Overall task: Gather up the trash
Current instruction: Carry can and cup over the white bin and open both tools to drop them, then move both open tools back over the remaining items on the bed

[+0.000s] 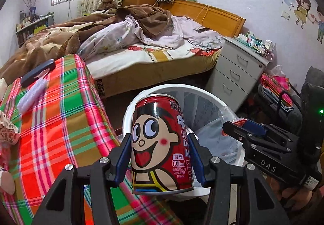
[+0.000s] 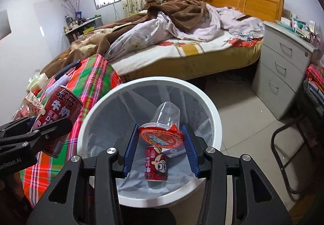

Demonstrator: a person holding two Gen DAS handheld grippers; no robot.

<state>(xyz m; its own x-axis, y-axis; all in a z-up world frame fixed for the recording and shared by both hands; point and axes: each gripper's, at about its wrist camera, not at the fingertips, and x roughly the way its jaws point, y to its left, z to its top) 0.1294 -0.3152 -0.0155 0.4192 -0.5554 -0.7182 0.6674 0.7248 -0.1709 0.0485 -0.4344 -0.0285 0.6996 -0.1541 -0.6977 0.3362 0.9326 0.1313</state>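
My left gripper (image 1: 160, 156) is shut on a red milk can (image 1: 160, 144) with a cartoon face, held upright beside the white trash bin (image 1: 129, 111). The same can (image 2: 58, 111) shows at the left in the right wrist view. My right gripper (image 2: 160, 150) is over the bin (image 2: 210, 107) and is shut on a clear plastic cup (image 2: 167, 113) with a red peeled foil lid (image 2: 161, 137). The right gripper (image 1: 239, 125) also shows in the left wrist view. A second red can (image 2: 156, 163) lies in the bin on the grey liner.
A plaid-covered table (image 1: 56, 123) stands left of the bin with a white wrapper (image 1: 32, 93) and a dark handle (image 1: 37, 73) on it. A bed (image 2: 182, 48) lies behind, grey drawers (image 2: 283, 75) at the right, and a black chair frame (image 2: 287, 154) near the bin.
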